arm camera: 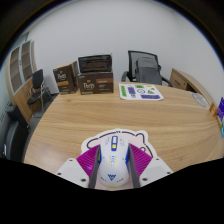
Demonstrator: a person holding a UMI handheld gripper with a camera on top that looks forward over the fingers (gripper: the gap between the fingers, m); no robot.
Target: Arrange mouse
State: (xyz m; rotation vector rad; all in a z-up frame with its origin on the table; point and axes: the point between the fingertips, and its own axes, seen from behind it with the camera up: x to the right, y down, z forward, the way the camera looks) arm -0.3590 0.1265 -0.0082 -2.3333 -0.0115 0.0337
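A white computer mouse [112, 160] with blue and yellow marks sits between my gripper's [112, 172] two fingers. Both magenta pads [86, 162] press against its sides, so the fingers are shut on it. Just beyond the mouse, a white mouse mat [118, 139] with a pink-edged cartoon outline lies on the wooden table [120, 115]. The mouse's front end overlaps the mat's near part. I cannot tell whether the mouse rests on the table or is lifted.
Brown boxes [93, 76] stand at the table's far left. A white sheet with green and purple marks [140, 92] lies at the far right. A grey office chair [145, 67] stands behind the table, another chair [40, 90] at the left.
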